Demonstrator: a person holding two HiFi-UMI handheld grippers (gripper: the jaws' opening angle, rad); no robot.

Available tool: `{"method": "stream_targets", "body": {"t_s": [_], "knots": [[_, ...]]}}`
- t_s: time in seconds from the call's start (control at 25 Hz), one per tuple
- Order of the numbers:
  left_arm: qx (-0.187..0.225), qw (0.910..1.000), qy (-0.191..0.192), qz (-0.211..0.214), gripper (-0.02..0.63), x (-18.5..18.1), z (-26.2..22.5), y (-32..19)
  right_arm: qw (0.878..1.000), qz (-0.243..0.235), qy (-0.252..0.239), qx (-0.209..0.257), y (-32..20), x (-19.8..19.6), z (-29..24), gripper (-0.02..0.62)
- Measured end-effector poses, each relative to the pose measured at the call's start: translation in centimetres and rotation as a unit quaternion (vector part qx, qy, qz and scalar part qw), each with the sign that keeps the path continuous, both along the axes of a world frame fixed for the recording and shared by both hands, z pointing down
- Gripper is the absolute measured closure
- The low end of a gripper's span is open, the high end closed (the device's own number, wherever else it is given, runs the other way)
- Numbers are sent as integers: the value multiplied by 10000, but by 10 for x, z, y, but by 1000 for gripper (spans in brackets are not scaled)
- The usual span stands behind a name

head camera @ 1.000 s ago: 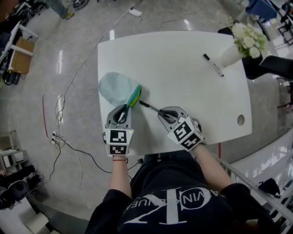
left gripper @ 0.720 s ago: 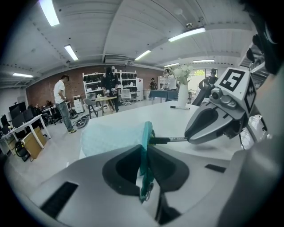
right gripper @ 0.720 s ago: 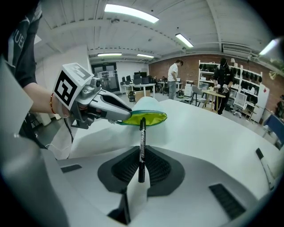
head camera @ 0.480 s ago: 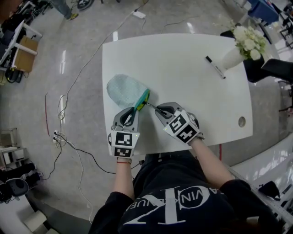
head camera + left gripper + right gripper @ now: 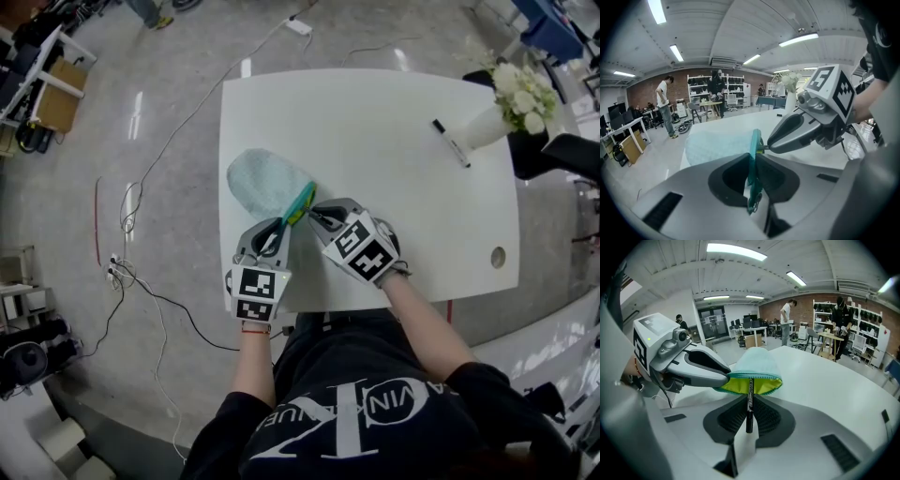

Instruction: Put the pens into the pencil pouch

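Pen [image 5: 749, 406] tip now inside pouch [image 5: 267, 183] (prev. outside)

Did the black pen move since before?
Yes. The black pen in the right gripper went left to the open mouth of the pencil pouch.

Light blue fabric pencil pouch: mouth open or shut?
Open: the pouch shows gaping yellow-green lining, the black pen reaching into it.

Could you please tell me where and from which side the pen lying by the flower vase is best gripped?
Grip the pen at mid-barrel, coming straight down with the jaws across its width. It lies flat and slanted on the table, and the vase stands close beside it, so a side approach would probably be cramped.
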State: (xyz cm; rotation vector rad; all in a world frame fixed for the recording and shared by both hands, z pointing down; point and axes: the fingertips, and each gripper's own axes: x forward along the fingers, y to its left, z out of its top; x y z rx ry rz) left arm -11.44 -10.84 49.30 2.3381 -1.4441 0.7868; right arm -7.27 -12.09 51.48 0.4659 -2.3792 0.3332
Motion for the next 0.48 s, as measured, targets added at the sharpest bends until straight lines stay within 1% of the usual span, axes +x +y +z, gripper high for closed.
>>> {"method": "stream_targets", "body": {"t_s": [0.36, 0.48], "knots": [[28, 9997, 111, 228, 563, 5, -5, -1, 9999, -112, 53, 85, -9, -29, 0, 545], [68, 9995, 283, 133, 563, 4, -10, -4, 9999, -22, -53, 127, -12, -33, -2, 543]]}}
